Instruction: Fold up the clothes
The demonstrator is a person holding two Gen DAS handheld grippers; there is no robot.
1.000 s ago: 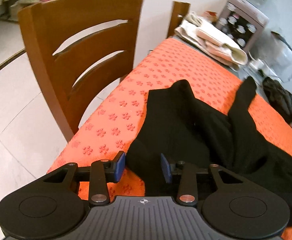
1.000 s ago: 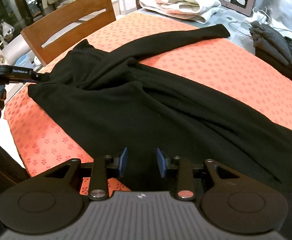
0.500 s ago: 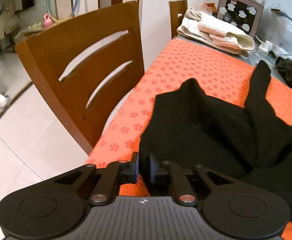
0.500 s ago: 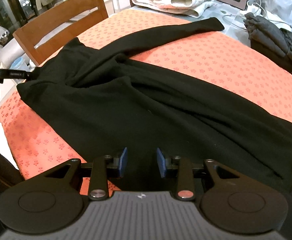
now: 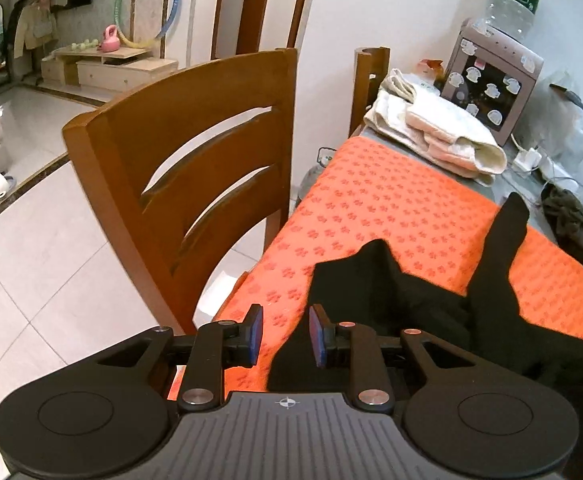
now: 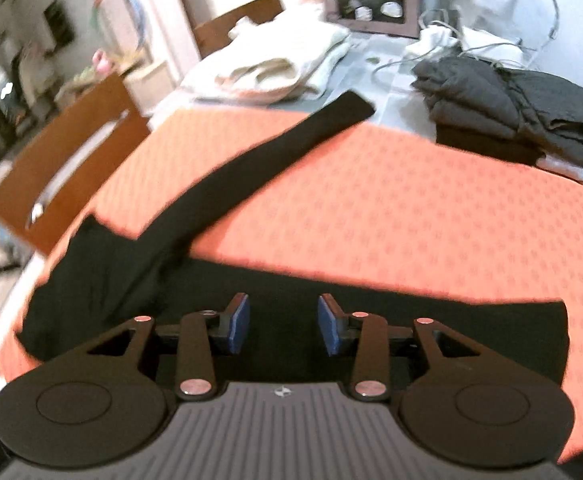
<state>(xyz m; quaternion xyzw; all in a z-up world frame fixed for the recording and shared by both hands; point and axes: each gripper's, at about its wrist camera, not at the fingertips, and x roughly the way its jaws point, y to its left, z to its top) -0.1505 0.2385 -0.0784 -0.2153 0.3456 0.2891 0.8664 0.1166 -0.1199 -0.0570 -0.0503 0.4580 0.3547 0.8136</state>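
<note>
A black long-sleeved garment (image 6: 139, 264) lies on the orange flower-patterned table cover (image 6: 391, 208), one sleeve (image 6: 291, 136) stretched toward the far edge. In the left wrist view the garment (image 5: 391, 300) lies just ahead and to the right of my left gripper (image 5: 285, 334), which is open and empty at the garment's near corner by the table edge. My right gripper (image 6: 283, 328) is open and empty, low over the garment's near hem. The right wrist view is motion-blurred.
A wooden chair (image 5: 195, 184) stands at the table's left side. Folded cream clothes (image 5: 439, 136) and a dark folded pile (image 6: 523, 112) sit at the far end, with a small cabinet (image 5: 491, 84), cables and a charger (image 5: 531, 156).
My left gripper shut on the garment's corner, then opened and let it go, lifting back. My right gripper moved forward over the garment, staying open; its jaws look wider.
</note>
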